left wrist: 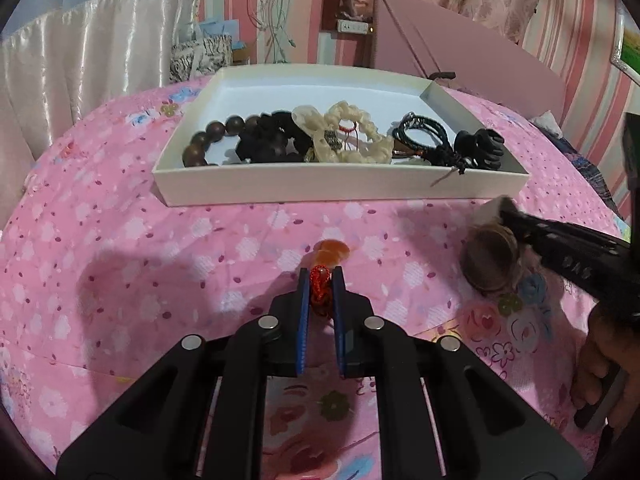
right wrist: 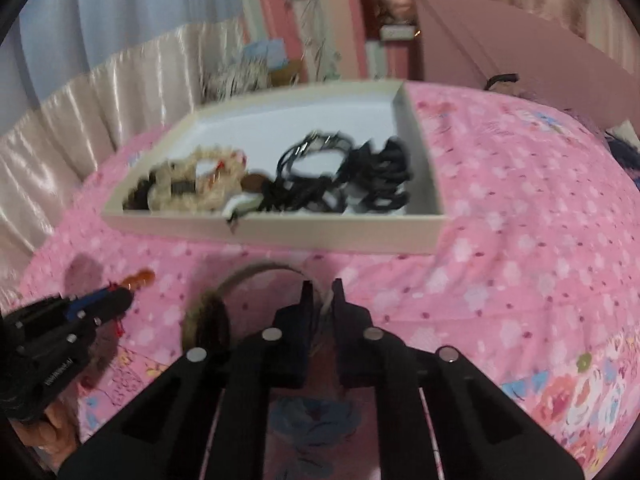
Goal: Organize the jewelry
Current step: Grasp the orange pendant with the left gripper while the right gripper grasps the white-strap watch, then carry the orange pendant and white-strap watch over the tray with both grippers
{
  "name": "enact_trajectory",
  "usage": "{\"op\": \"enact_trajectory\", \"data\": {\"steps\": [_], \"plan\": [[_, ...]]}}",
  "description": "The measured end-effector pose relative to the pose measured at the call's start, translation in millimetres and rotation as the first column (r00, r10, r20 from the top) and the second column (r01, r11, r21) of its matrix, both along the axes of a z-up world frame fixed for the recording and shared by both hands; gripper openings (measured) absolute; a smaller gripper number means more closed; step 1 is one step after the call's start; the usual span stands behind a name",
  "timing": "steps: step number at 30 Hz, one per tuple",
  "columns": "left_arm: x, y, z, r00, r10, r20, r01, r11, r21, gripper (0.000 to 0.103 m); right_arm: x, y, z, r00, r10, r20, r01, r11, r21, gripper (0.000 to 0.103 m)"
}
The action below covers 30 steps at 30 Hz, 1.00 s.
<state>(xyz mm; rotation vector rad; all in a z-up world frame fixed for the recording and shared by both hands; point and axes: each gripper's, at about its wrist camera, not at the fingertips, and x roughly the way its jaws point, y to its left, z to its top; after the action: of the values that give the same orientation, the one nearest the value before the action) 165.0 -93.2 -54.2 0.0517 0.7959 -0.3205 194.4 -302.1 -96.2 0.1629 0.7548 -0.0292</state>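
Observation:
A shallow white box [left wrist: 340, 190] on the pink floral bedspread holds a brown bead bracelet [left wrist: 212, 138], a cream scrunchie [left wrist: 356, 136], black cords [left wrist: 420, 136] and a black claw clip [left wrist: 482, 148]. My left gripper [left wrist: 321, 280] is shut on a red-corded orange pendant [left wrist: 330, 254], low over the bedspread in front of the box. My right gripper [right wrist: 322, 292] is shut on a brown fuzzy hoop piece [right wrist: 208, 320]; it also shows in the left wrist view [left wrist: 488, 258], held by the right gripper [left wrist: 508, 216]. The box shows blurred in the right wrist view [right wrist: 280, 234].
A pink lid or board [left wrist: 460, 48] leans behind the box at the back right. A satin curtain [left wrist: 80, 60] hangs at the left. The left gripper [right wrist: 120, 294] appears in the right wrist view, low left.

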Motion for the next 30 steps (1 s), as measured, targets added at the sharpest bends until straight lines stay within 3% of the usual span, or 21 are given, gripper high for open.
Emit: {"op": "enact_trajectory", "data": {"steps": [4, 7, 10, 12, 15, 17, 18, 20, 23, 26, 30], "plan": [[-22.8, 6.9, 16.7, 0.988, 0.043, 0.149, -0.039, 0.999, -0.027, 0.008, -27.9, -8.5, 16.0, 0.995, -0.029, 0.092, 0.027, 0.999, 0.022, 0.008], [-39.0, 2.6, 26.3, 0.969, 0.040, 0.245, -0.042, 0.999, 0.004, 0.008, -49.5, -6.1, 28.0, 0.986, -0.017, 0.165, 0.027, 0.998, -0.058, 0.008], [-53.1, -4.6, 33.0, 0.948, 0.011, 0.319, -0.023, 0.999, 0.034, 0.008, -65.4, -7.9, 31.4, 0.970, -0.071, 0.233, 0.102, 0.987, -0.121, 0.008], [-56.1, -6.3, 35.0, 0.943, -0.005, 0.333, -0.008, 0.999, 0.037, 0.008, -71.3, -11.1, 32.4, 0.963, -0.085, 0.254, 0.118, 0.986, -0.115, 0.008], [-54.7, -1.9, 36.3, 0.946, 0.014, 0.324, -0.027, 0.999, 0.036, 0.008, -71.5, -6.7, 31.1, 0.971, -0.010, 0.237, 0.039, 0.992, -0.121, 0.009], [-52.3, -0.9, 35.6, 0.947, 0.042, 0.317, -0.058, 0.997, 0.042, 0.008, -76.4, -2.0, 34.1, 0.964, -0.006, 0.268, 0.047, 0.988, -0.150, 0.009], [-53.8, 2.1, 37.0, 0.938, 0.094, 0.334, -0.116, 0.992, 0.047, 0.008, -78.4, -2.1, 34.9, 0.961, -0.009, 0.276, 0.052, 0.987, -0.150, 0.008], [-57.3, 4.8, 37.7, 0.928, 0.123, 0.353, -0.147, 0.988, 0.043, 0.008, -80.3, -5.5, 35.2, 0.959, -0.022, 0.282, 0.063, 0.989, -0.136, 0.008], [-61.3, 6.1, 39.2, 0.923, 0.111, 0.369, -0.133, 0.991, 0.035, 0.009, -78.5, -10.9, 34.3, 0.961, -0.033, 0.274, 0.065, 0.992, -0.107, 0.008], [-61.2, 16.5, 40.1, 0.928, 0.112, 0.356, -0.110, 0.994, -0.026, 0.009, -78.3, -10.3, 33.6, 0.962, -0.031, 0.272, 0.062, 0.992, -0.108, 0.008], [-55.7, 23.1, 38.1, 0.948, 0.063, 0.313, -0.036, 0.995, -0.092, 0.008, -80.1, -8.3, 33.9, 0.960, -0.024, 0.280, 0.059, 0.991, -0.118, 0.008]]}}
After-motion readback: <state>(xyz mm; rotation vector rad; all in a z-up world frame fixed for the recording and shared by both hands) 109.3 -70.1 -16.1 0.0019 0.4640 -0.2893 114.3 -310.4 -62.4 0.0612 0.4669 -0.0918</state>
